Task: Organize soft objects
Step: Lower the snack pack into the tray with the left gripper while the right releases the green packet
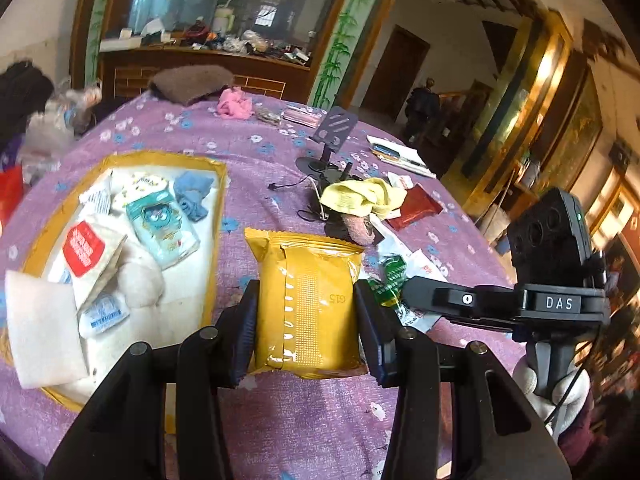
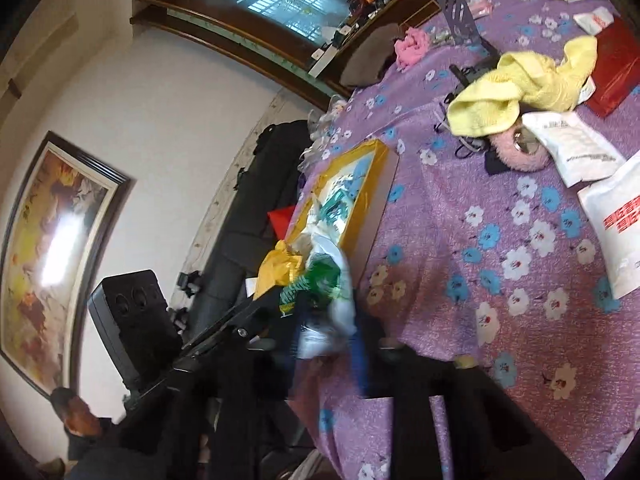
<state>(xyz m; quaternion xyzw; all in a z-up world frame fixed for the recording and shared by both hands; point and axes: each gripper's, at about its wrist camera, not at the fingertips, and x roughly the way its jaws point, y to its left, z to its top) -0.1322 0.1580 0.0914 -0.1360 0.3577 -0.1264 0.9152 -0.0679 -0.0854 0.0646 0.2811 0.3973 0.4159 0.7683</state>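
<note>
My left gripper point(image 1: 306, 300) is shut on a yellow foil packet point(image 1: 312, 264), held upright above the purple flowered tablecloth point(image 1: 256, 148). To its left lies a gold-rimmed box point(image 1: 218, 184) with several packets, a blue cloth point(image 1: 192, 196) and a white plush inside. My right gripper point(image 2: 328, 332) is shut on a crinkly green and white packet point(image 2: 328, 280). In the left wrist view that packet point(image 1: 390, 280) hangs just right of the yellow one. The right wrist view shows the yellow packet point(image 2: 280, 268) and the box point(image 2: 376, 168) beyond the green one.
A yellow towel point(image 1: 360, 196) lies over a pink plush point(image 1: 358, 228) and cables mid-table. A red packet point(image 1: 416, 206), a phone stand point(image 1: 332, 128) and a pink cloth point(image 1: 234, 104) sit farther back. White bags point(image 2: 572, 144) lie at the right.
</note>
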